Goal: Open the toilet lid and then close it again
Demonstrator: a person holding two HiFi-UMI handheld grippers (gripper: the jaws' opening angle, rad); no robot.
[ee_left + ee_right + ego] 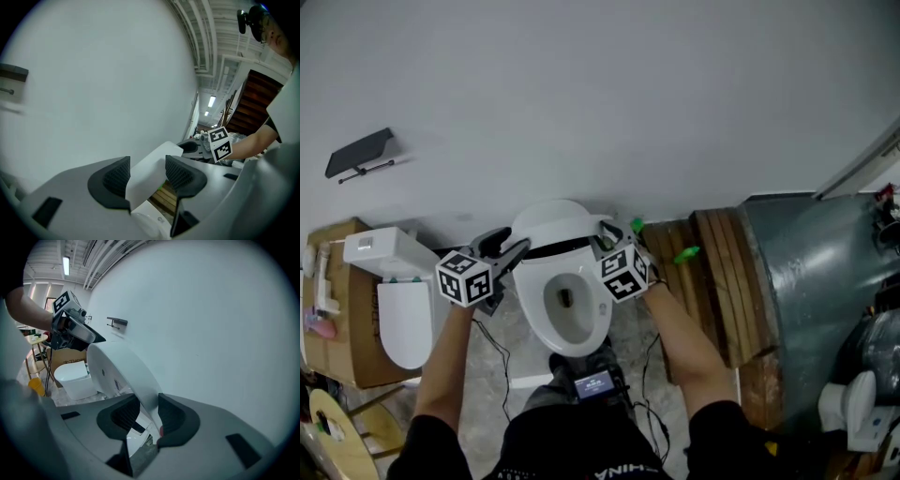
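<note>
The white toilet [536, 314] stands against the wall with its lid [551, 223] raised upright over the open bowl. My left gripper [514, 251] is at the lid's left edge and my right gripper [605, 234] at its right edge. In the left gripper view the lid's edge [157, 157] lies between the spread jaws of the left gripper [149, 172], with no clear press from the pads. In the right gripper view the lid [117, 366] runs between the jaws of the right gripper [147, 412]; it lies against the right pad, with a gap at the left pad.
A second white toilet [403, 319] sits on a cardboard box [337, 281] at the left. Wooden planks [703, 272] and a grey metal panel [816, 272] stand to the right. A dark shelf [361, 153] hangs on the wall. Cables trail on the floor by my legs.
</note>
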